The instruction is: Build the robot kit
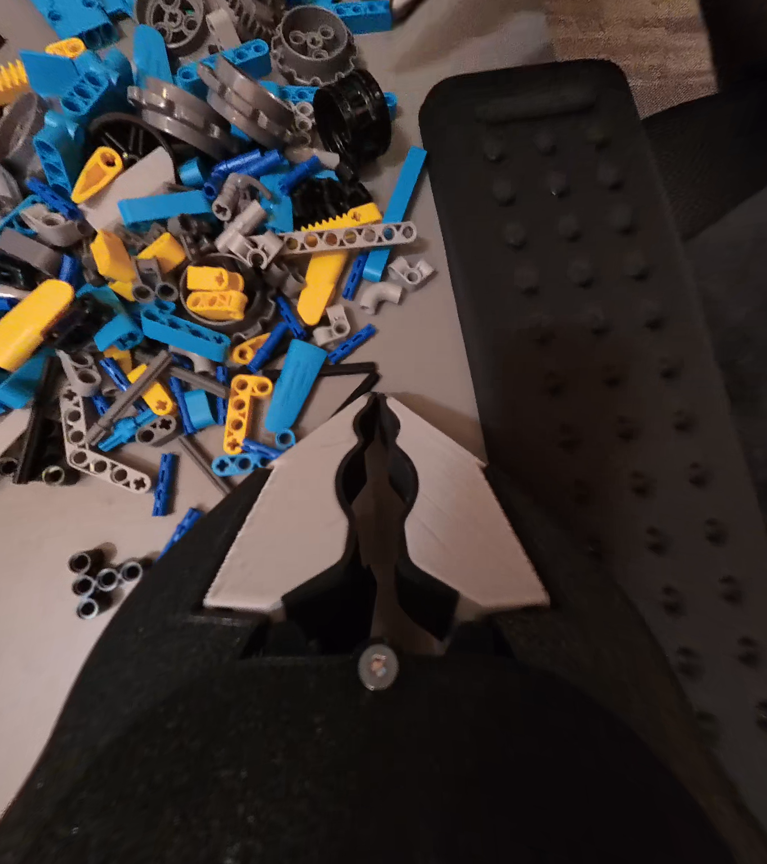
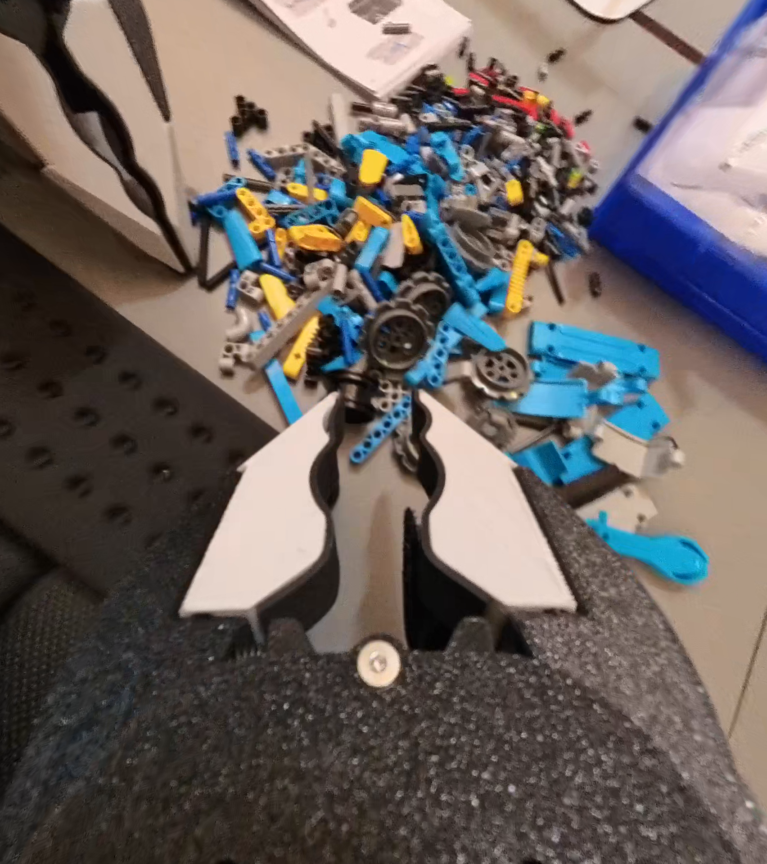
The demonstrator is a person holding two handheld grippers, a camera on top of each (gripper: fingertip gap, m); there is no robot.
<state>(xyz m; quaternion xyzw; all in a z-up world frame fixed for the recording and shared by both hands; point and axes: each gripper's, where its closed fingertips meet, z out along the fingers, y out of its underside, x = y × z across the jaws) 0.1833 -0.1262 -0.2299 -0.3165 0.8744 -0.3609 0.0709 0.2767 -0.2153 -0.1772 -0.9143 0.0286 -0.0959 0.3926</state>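
Note:
My left gripper (image 1: 377, 397) is shut; its fingertips meet at the near edge of a pile of blue, yellow, grey and black building pieces (image 1: 162, 243). A thin black loop (image 1: 349, 369) lies right at the tips; I cannot tell whether they pinch it. The right wrist view shows this gripper (image 2: 185, 262) at the upper left, by the same loop (image 2: 208, 262). My right gripper (image 2: 377, 399) has its fingers apart at the pile (image 2: 395, 234). A black hub (image 2: 354, 397), a grey connector (image 2: 391, 395) and a blue holed beam (image 2: 379, 432) sit between them. Blur hides whether the pads press on them.
A black perforated panel (image 1: 582, 327) borders the grey table (image 1: 45, 654); the right wrist view shows it at the left (image 2: 68, 397). A blue bin (image 2: 709, 262) stands at the right, a white booklet (image 2: 372, 42) at the back, and a blue flat tool (image 2: 653, 551) lies near.

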